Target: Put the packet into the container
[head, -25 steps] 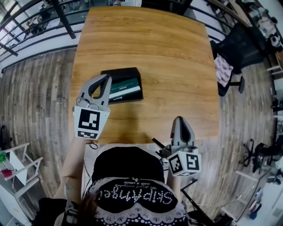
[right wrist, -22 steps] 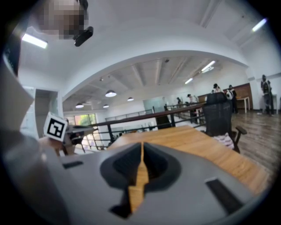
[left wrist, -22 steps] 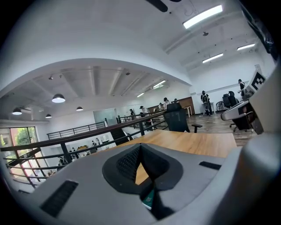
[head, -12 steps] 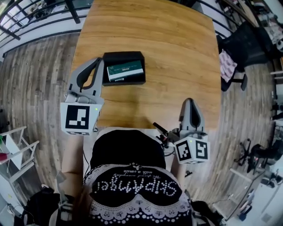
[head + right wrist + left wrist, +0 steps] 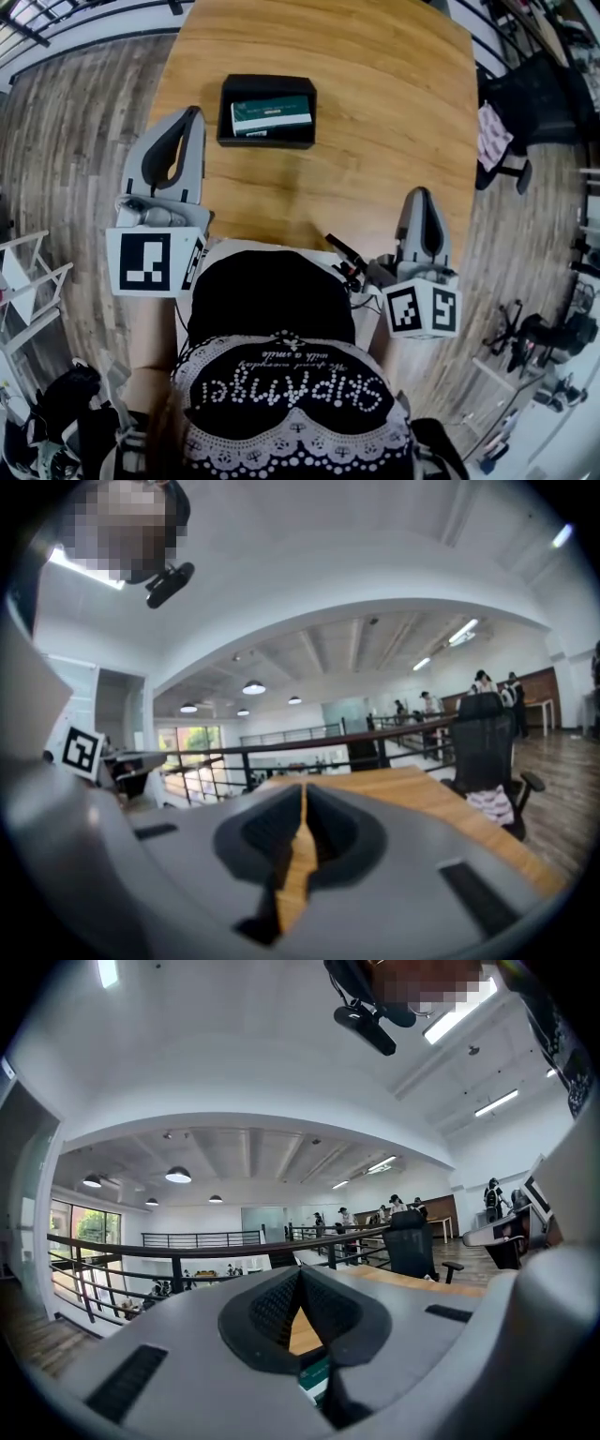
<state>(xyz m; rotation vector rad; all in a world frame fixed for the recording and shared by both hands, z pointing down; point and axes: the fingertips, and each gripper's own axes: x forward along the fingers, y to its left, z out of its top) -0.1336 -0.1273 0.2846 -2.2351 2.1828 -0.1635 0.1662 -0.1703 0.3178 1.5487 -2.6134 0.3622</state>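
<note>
Your left gripper (image 5: 190, 117) is at the left edge of the light wooden table (image 5: 375, 112), jaws closed on nothing. Your right gripper (image 5: 421, 195) is at the near right, jaws likewise together and empty. The flat green packet (image 5: 271, 113) lies inside the black rectangular container (image 5: 267, 142), just beside the left gripper's tip.

The person's black shirt (image 5: 281, 398) carries glittering letters, seen upside down, that read about "SKIPMAGE"; the last letters are not sure. A small script line beside them is too fine to read. The print on the green packet (image 5: 271, 113) is too small to read.
</note>
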